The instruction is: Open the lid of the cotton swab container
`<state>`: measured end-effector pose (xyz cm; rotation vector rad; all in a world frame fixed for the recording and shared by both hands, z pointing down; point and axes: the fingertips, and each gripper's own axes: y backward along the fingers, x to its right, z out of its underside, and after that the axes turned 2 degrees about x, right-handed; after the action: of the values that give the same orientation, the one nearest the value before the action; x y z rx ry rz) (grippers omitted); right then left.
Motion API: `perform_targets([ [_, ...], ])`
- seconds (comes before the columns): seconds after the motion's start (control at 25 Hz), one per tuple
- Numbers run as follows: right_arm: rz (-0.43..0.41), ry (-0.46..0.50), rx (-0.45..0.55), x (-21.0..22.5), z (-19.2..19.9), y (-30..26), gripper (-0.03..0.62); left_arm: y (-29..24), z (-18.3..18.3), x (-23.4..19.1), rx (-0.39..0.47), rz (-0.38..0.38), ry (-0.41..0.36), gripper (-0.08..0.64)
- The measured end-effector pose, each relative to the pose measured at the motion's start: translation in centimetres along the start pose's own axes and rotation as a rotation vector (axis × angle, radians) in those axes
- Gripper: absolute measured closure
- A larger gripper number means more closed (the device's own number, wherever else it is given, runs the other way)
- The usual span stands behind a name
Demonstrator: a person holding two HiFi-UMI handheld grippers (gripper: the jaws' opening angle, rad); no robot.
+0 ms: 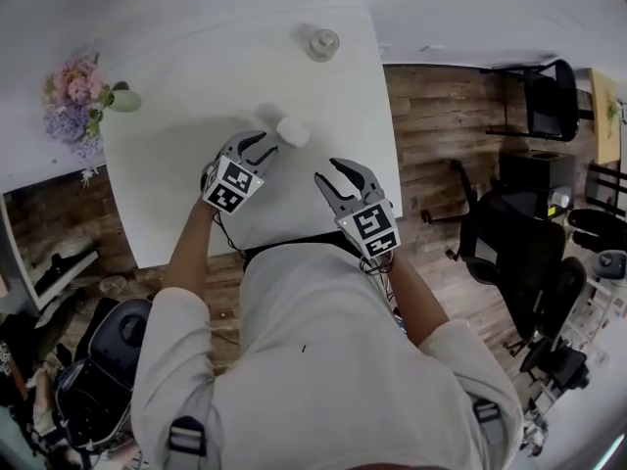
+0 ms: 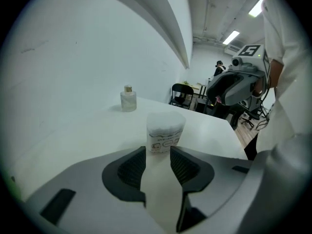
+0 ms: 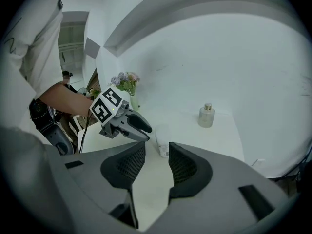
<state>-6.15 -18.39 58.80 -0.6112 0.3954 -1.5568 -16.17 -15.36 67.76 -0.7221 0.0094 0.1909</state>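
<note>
Plainly the cotton swab container [image 2: 165,133] is a small, light tub of thin stiff plastic, apt to skid or tip on the white table [image 1: 323,86], so I'd pinch its body low and take the lid [image 2: 165,116] by its rim. It stands upright just ahead of the left gripper [image 2: 157,152], in line with its half-open, empty jaws. The right gripper [image 3: 157,152], also parted and empty, faces it from farther back.

- Cotton swab container [image 2: 165,133]: label print too small to read; lid seam can't be made out.
- Right gripper view: container's base is hidden behind the right gripper [image 3: 156,147]; contact with the left gripper [image 3: 148,134] at its 9 o'clock can't be told.
- Head view: table [image 1: 196,204] edge at 6 o'clock is hidden under the person's torso [image 1: 313,360].
- Vase [image 3: 134,101]: base behind the left gripper.
</note>
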Motion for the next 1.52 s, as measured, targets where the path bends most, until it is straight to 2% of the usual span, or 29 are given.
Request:
perform_targets([
  [0.12, 0.009, -0.015, -0.013, 0.3, 0.3, -0.4, 0.446, -1.1, 0.3, -0.3, -0.009, 0.072, -0.094, 0.361],
  [0.2, 0.011, -0.029, -0.023, 0.4, 0.6, -0.6, 0.445, -1.7, 0.3, -0.5, -0.012, 0.091, -0.139, 0.359],
  [0.4, 0.015, -0.056, -0.048, 0.5, 1.5, -1.0, 0.445, -2.5, -0.4, -0.4, 0.03, 0.171, -0.177, 0.331],
  [0.56, 0.018, -0.071, -0.053, 0.6, 1.7, -1.1, 0.445, -3.4, -0.3, -0.7, 0.004, 0.236, -0.249, 0.306],
  [0.88, 0.04, -0.082, -0.042, 1.2, 1.4, -0.6, 0.445, -4.4, -1.3, -0.3, 0.0, 0.274, -0.256, 0.298],
  [1.04, 0.04, -0.078, -0.041, 1.4, 1.6, -0.2, 0.445, -4.8, -2.0, 0.9, 0.021, 0.253, -0.238, 0.298],
  [1.16, 0.04, -0.077, -0.039, 1.5, 1.9, 0.1, 0.445, -5.2, -2.3, 1.5, 0.03, 0.209, -0.216, 0.298],
  [1.52, 0.042, -0.07, -0.012, 1.3, 2.6, 1.0, 0.445, -5.1, -2.1, 3.1, 0.06, -0.019, 0.006, 0.298],
])
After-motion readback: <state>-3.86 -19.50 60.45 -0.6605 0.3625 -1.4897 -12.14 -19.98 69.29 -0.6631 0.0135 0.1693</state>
